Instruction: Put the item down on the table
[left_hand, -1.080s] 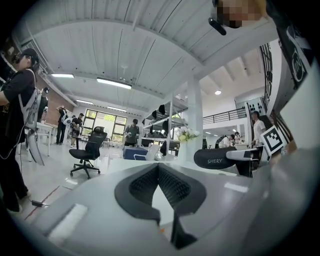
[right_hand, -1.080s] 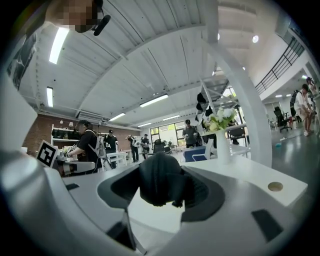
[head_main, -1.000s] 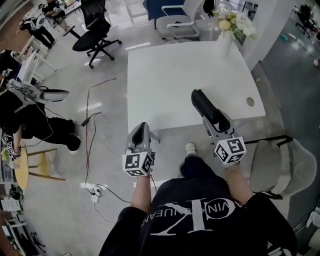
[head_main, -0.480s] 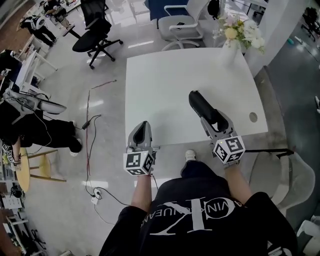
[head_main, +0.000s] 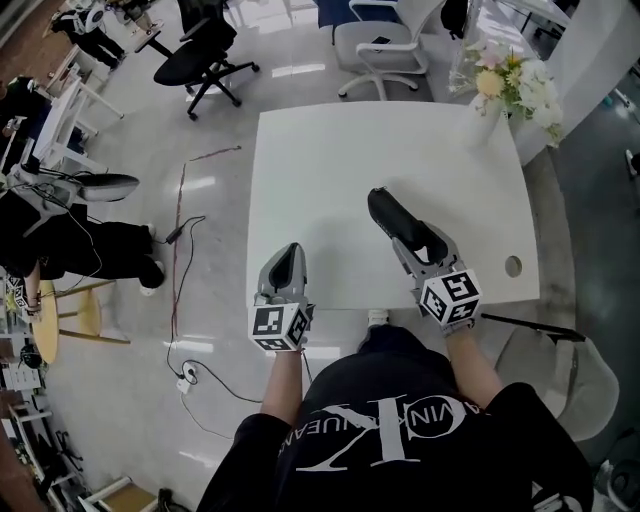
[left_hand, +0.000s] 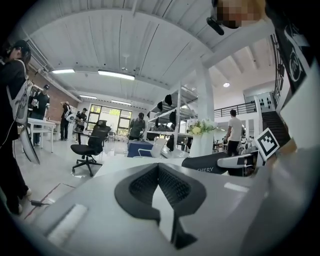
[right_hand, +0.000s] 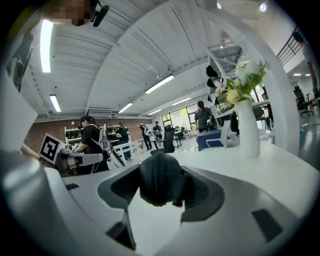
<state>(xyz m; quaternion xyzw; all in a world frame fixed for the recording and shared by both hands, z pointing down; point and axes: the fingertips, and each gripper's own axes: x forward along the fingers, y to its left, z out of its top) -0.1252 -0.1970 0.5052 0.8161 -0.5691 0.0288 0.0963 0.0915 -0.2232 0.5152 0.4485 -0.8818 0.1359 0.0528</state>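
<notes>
White table (head_main: 330, 160) fills the middle of the head view. The person stands at its near edge with both forearms held forward and low.

Left arm: forearm straight ahead. The left gripper (head_main: 285, 252) is level, its nose just over the table's near left corner and its marker cube (head_main: 278, 327) towards the body. In the left gripper view, the left gripper's (left_hand: 159, 170) black pads meet at the tips. The jaws are closed with nothing between them.

Right arm: forearm angled inward. The right gripper (head_main: 408, 240) points up-table and slightly left, reaching farther over the surface than the left one. Its marker cube (head_main: 448, 297) sits near the table edge.

Black item (head_main: 390, 215): long and dark, sticking out past the right jaws over the near half of the table. In the right gripper view the jaws are clamped on the item's (right_hand: 159, 184) rounded end. I cannot tell whether it touches the tabletop. From the left gripper view it (left_hand: 210, 162) lies roughly level, with white lettering on its side.

Vase of flowers (head_main: 492, 115): stands at the far right corner, well apart from both grippers.
</notes>
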